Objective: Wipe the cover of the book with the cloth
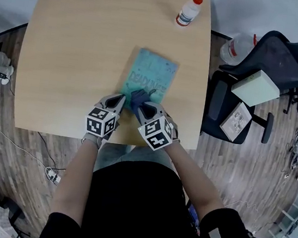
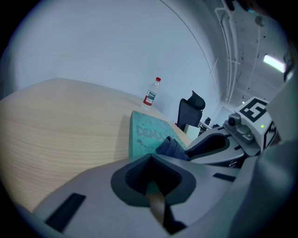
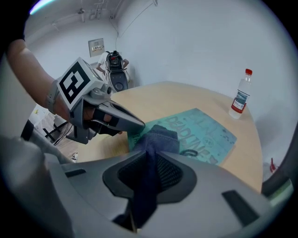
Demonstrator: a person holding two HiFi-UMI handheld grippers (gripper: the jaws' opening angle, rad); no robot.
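Right fingers (image 3: 173, 173) pinch cloth (image 3: 158, 139) on book (image 3: 205, 132), left fingers (image 2: 135, 179) clamp its near-left corner; loose clamp could let book skid over tabletop (image 1: 81, 51).

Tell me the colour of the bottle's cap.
The cap is red, clearest in the right gripper view.

book (image 1: 152, 75) near corner: under cloth (image 1: 138, 99) | title print: partly covered | bottle (image 1: 189, 10) label: too small to read | cloth tail: lost inside right gripper (image 3: 150, 151)
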